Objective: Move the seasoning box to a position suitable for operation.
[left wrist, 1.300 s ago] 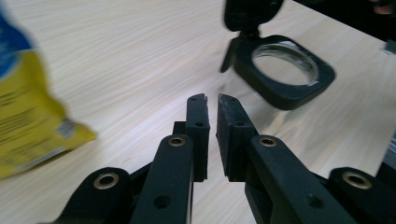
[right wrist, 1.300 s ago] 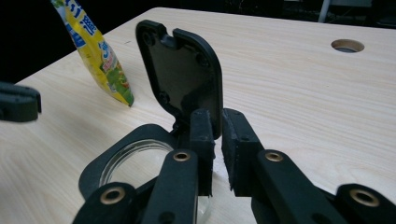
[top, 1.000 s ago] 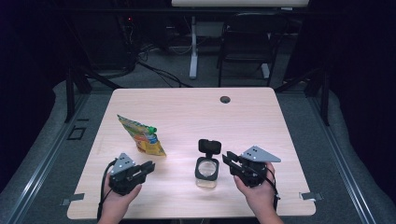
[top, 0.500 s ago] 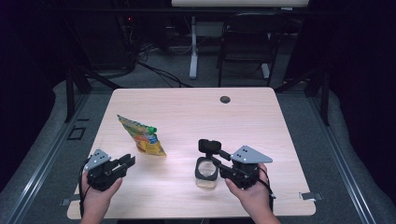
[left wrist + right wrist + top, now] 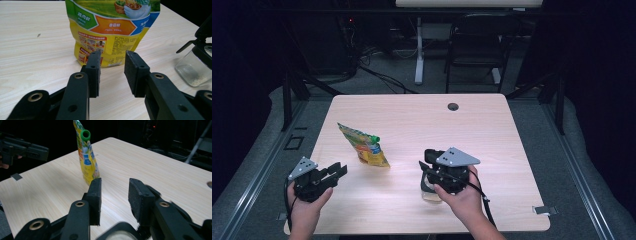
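A yellow stand-up pouch [image 5: 364, 147] with a green cap [image 5: 374, 138] stands left of centre on the wooden table [image 5: 492, 130]. My left gripper [image 5: 339, 170] hovers near the front left corner and points at the pouch [image 5: 112, 30]. It is open, its jaws have just been opening, and nothing is between them [image 5: 112, 60]. A clear jar [image 5: 428, 192] with a raised black flip lid holds a few pale grains [image 5: 195, 72]. My right gripper [image 5: 428, 169] hangs right over the jar, aimed at the pouch [image 5: 87, 162]. It is open and empty [image 5: 113, 185], its jaws having just widened.
A round cable hole [image 5: 453, 106] sits near the table's far edge. Behind the table stand a chair [image 5: 472, 45] and a white table leg, with cables on the floor. The left gripper [image 5: 22, 147] appears far off in the right gripper view.
The left hand has drawn back to the left, away from the pouch, and its jaws have widened. The right hand has slid left, from beside the jar to above it.
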{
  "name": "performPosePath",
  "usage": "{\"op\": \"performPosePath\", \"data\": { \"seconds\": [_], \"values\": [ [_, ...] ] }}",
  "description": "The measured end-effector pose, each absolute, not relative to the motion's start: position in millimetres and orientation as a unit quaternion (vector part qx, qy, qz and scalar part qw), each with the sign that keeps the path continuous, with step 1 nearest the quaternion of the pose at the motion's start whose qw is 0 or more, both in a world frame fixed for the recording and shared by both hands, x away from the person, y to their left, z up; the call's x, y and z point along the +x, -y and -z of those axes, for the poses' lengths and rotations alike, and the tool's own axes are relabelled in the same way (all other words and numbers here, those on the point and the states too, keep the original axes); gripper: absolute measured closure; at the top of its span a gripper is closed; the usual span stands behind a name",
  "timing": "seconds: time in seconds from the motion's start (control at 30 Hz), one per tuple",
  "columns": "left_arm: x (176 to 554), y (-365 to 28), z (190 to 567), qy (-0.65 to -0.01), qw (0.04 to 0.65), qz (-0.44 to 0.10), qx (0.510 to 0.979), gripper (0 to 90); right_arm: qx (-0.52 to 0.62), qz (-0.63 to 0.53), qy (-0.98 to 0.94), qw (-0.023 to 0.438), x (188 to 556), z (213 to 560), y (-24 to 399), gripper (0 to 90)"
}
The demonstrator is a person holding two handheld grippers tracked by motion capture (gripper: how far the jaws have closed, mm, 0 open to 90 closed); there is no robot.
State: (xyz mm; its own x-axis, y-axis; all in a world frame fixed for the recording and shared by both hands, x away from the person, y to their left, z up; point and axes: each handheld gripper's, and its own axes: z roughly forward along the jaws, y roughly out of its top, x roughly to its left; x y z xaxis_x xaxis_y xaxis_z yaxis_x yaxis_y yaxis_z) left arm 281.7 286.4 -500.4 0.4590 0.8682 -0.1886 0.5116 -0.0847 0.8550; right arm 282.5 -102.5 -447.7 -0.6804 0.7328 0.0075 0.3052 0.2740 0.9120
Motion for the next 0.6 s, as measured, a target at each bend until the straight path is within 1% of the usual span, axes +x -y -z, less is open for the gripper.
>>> {"op": "performPosePath", "data": {
  "seconds": [0.17,0.43,0.6],
  "values": [
    [282.6,-290.9,499.8,-0.489,0.472,-0.187,0.709,64.4,0.321,-0.502,-0.777,0.205,295.8,445.7,83.0,63.2],
    [282.0,-299.3,497.3,-0.495,0.472,-0.195,0.703,61.8,0.302,-0.506,-0.787,0.186,323.0,447.4,53.1,60.1],
    [283.0,-301.6,498.6,-0.497,0.472,-0.198,0.700,60.8,0.315,-0.516,-0.780,0.160,340.4,451.5,40.4,58.9]
  ]
}}
